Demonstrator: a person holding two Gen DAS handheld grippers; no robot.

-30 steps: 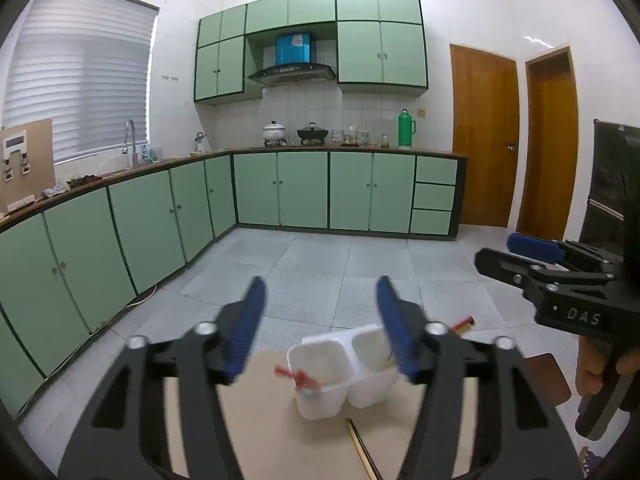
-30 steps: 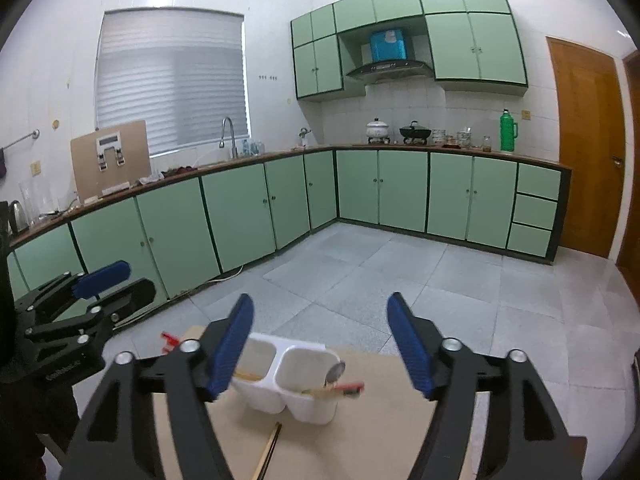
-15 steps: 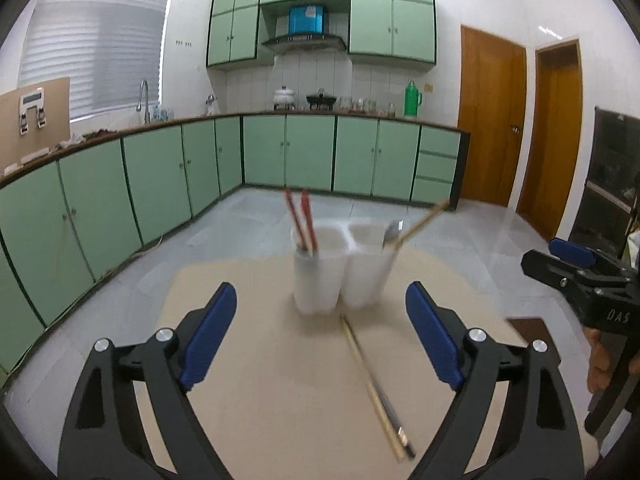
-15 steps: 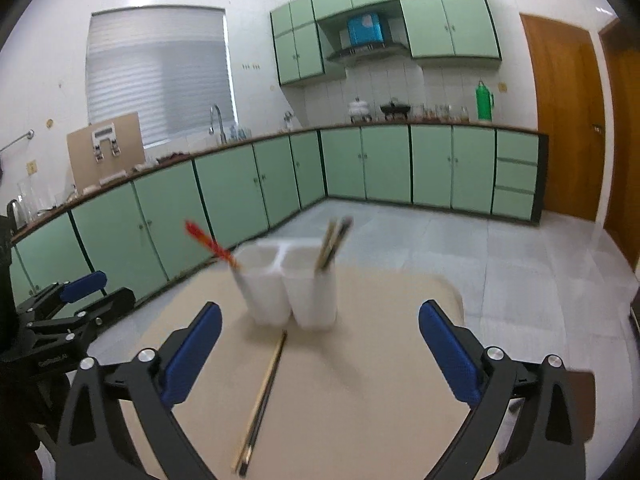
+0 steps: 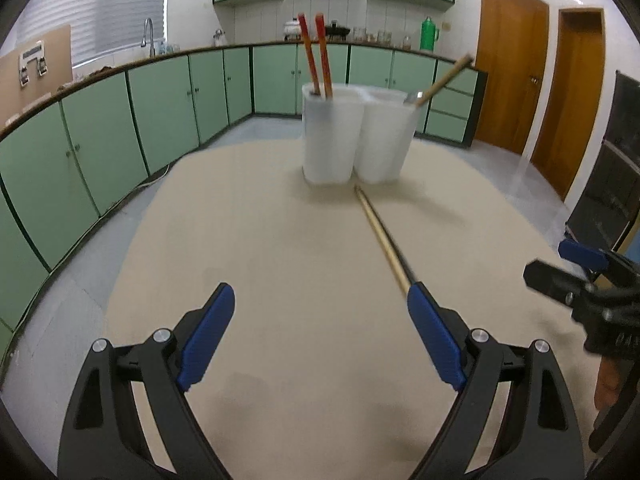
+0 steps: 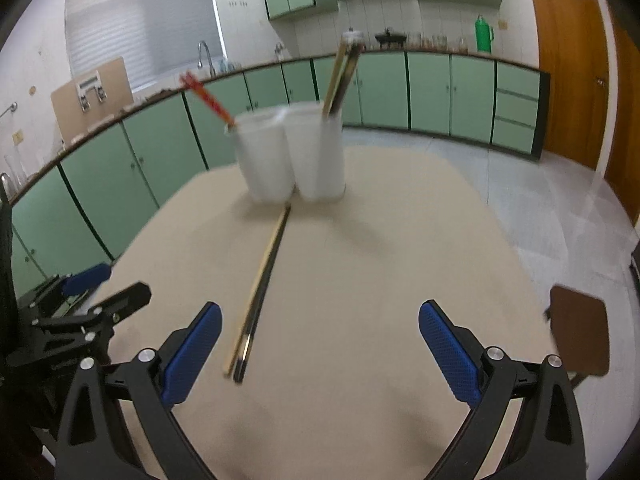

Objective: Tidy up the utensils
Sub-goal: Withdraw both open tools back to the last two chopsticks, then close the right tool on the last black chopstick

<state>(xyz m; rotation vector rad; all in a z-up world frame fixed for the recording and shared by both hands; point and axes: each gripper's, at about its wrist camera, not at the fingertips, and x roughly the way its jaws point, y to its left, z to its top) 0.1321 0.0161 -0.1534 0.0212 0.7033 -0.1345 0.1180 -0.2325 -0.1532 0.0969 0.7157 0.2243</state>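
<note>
A white two-compartment holder (image 5: pixel 352 136) stands on the beige table (image 5: pixel 260 264); it also shows in the right wrist view (image 6: pixel 292 156). Its left cup holds red chopsticks (image 5: pixel 316 56), its right cup a wooden-handled utensil (image 5: pixel 442 80) and a metal one. A loose pair of chopsticks (image 6: pixel 260 284) lies on the table in front of the holder, also in the left wrist view (image 5: pixel 384 240). My left gripper (image 5: pixel 320 340) is open and empty above the table. My right gripper (image 6: pixel 320 352) is open and empty, just right of the chopsticks' near end.
Green kitchen cabinets (image 5: pixel 160 112) line the far walls. Wooden doors (image 5: pixel 508 80) are at the right. A brown stool (image 6: pixel 578 328) stands beside the table's right edge. The right gripper shows at the left view's right edge (image 5: pixel 576 276).
Both grippers have dropped down and tilted toward the table; the holder and loose chopsticks now look closer and larger. Both jaws have opened wider. Nothing was grasped.
</note>
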